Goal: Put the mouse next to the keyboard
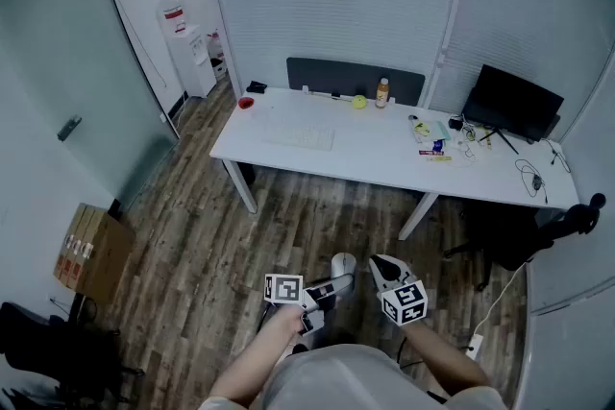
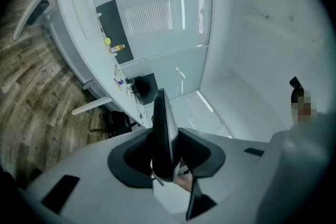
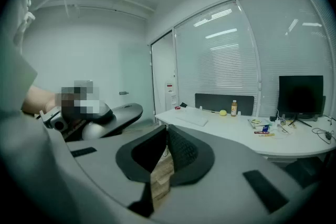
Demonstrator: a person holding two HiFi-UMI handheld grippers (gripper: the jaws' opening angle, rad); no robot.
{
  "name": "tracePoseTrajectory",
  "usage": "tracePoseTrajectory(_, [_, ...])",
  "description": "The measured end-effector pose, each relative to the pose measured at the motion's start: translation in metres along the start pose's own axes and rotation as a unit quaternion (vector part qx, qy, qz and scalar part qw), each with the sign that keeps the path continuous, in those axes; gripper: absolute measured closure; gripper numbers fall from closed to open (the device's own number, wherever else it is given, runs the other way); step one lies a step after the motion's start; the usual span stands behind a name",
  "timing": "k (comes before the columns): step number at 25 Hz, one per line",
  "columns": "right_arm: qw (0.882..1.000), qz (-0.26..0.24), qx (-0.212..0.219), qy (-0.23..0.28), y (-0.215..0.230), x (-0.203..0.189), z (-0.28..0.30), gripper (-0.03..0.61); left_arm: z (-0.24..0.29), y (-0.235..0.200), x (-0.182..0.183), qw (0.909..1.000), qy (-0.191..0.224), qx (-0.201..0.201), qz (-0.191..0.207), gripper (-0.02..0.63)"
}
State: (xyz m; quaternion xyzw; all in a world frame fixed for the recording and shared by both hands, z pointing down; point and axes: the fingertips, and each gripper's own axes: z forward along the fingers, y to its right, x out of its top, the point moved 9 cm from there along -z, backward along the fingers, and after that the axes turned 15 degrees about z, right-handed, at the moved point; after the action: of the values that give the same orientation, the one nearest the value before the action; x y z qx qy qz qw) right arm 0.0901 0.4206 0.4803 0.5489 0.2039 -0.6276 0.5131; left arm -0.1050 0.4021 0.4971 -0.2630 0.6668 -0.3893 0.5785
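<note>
Fingers: together and empty on both left gripper (image 2: 161, 107) and right gripper (image 3: 167, 131).
Mouse: seemingly the dark thing (image 1: 256, 87) lying at the table's (image 1: 384, 163) left corner, apart from keyboard (image 1: 300, 137).
Risk: fingers arriving still together, shoving it off the edge.

The left gripper (image 1: 340, 270) and the right gripper (image 1: 377, 262) are held low and close to the body, just beside each other, on the bent left forearm (image 1: 252, 362) and right forearm (image 1: 444, 370). The left gripper is rolled onto its side, its jaws meeting at the tips with nothing between them. The right gripper sits upright, tilted slightly downward, its jaws likewise closed at the tips and empty.
</note>
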Motion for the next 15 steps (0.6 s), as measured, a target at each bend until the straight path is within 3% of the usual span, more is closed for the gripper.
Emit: tracePoseTrajectory(15, [1.000, 0.014, 0.009, 0.002, 0.022, 0.004, 0.008, 0.540, 0.011, -0.012, 0.009, 0.9998, 0.001, 0.018, 0.003, 0.469])
